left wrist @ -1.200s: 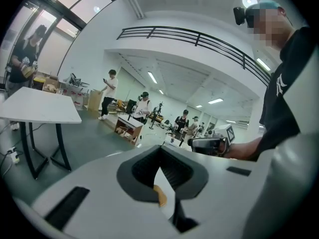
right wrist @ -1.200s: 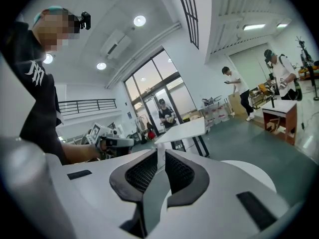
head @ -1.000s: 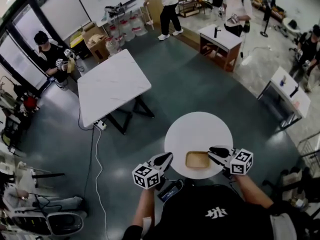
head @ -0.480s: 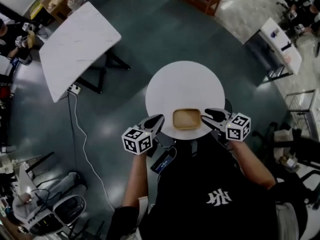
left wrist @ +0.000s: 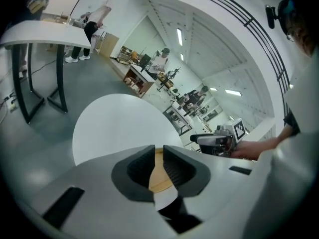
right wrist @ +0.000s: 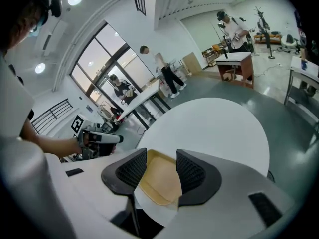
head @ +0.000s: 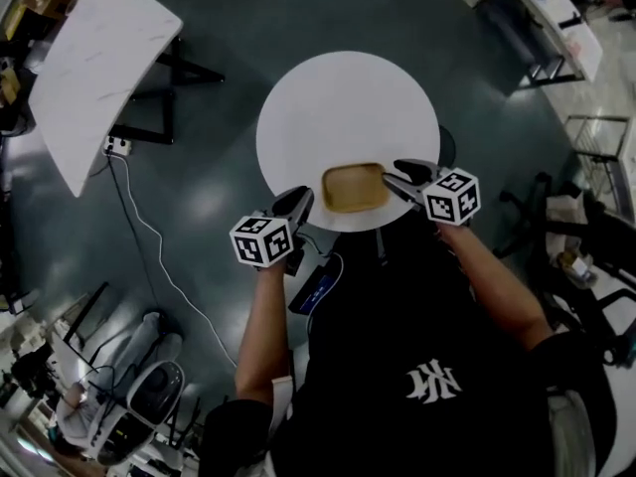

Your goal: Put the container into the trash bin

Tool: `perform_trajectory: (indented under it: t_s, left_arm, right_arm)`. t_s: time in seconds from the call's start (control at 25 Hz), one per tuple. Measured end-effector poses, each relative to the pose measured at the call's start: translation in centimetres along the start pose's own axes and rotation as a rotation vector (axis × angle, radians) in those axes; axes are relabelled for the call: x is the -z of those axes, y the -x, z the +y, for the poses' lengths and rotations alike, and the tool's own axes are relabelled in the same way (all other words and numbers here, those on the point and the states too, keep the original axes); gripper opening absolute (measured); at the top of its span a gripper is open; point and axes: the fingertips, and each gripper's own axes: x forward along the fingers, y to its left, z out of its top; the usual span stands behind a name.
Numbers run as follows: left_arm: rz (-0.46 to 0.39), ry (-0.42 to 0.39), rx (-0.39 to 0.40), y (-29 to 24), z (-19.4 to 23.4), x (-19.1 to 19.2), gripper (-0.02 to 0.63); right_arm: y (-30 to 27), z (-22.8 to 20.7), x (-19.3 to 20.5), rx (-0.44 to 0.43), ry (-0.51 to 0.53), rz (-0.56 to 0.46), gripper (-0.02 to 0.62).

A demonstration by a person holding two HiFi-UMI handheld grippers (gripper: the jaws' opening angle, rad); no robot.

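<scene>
A shallow tan container (head: 355,187) lies on the round white table (head: 343,107), close to its near edge. My left gripper (head: 299,200) hangs just off the table's rim to the container's left; its jaws are opening, with only a narrow gap and nothing between them. My right gripper (head: 395,178) sits at the container's right edge with its jaws opening wide. In the right gripper view the container (right wrist: 158,182) shows beyond the gap of the right gripper (right wrist: 161,169), untouched by the pads. The left gripper (left wrist: 158,164) shows a sliver of container (left wrist: 157,177).
A rectangular white table (head: 94,63) stands at the upper left, with a power strip (head: 116,145) and a cable (head: 149,241) on the dark floor. More tables (head: 542,13) are at the upper right. People (right wrist: 167,71) stand far off.
Both grippers have come down to the table's near edge, on either side of the container. The right jaws have spread wider. The head view has tipped further down.
</scene>
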Motion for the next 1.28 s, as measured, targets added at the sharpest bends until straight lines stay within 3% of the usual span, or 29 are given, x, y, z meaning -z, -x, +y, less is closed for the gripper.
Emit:
perform_trajectory:
  t_s: [0.64,1.0,1.28]
  left_arm:
    - [0.175,0.088,-0.026,-5.3,3.7,5.4,0.092]
    - [0.236,0.101,-0.028,-6.0,4.5,7.2,0.104]
    - [0.277,0.121,-0.03,-6.1,4.9,8.0,0.103]
  right_arm:
    - [-3.7,-3.2,6.7,0.104,-0.124,0.152,0.19]
    - [-4.5,-4.1,8.8,0.104,-0.204,0.206,0.19]
    - [-5.0,-4.3,9.5,0.108,-0.196,0.243,0.19]
